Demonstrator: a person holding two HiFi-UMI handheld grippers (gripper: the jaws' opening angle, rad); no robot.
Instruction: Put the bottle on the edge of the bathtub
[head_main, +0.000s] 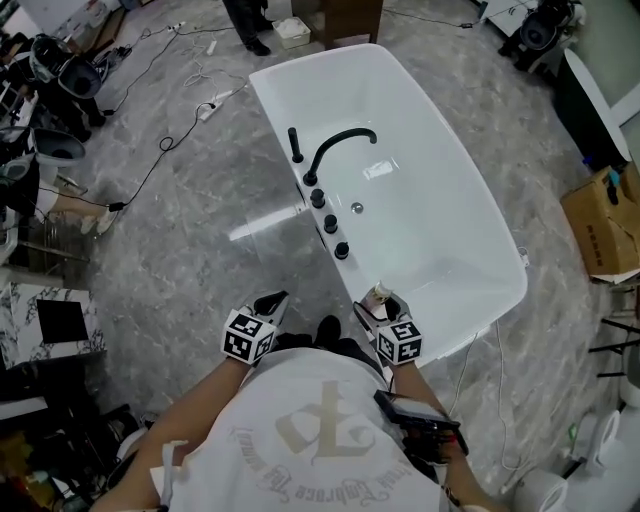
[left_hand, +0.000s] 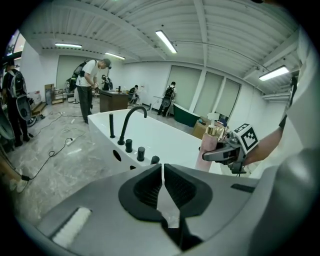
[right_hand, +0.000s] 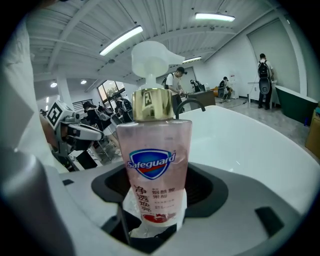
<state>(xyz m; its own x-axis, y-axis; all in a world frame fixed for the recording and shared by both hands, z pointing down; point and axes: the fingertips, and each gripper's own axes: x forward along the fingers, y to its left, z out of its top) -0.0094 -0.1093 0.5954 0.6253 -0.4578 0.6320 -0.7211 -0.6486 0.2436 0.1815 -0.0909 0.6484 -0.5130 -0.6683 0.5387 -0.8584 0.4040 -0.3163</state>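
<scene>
The right claw is closed on the soap bottle. It grips the bottle low on the body, so the bottle stands upright with the pump head on top. In the head view the bottle is at the near end of the bathtub, close to the rim, and I cannot tell whether it touches the rim.

To do this step well, I think the bottle should be kept upright and lowered over the flat part of the rim until its bottom sits fully on it. Only then should the claw open. The rim looks smooth and not wide, so a bottle set half over the edge could slide into the tub.

The left claw is closed with nothing in it. It is held left of the right one, near the person's body, and points toward the black faucet. Both arms are bent and close to the chest.
</scene>
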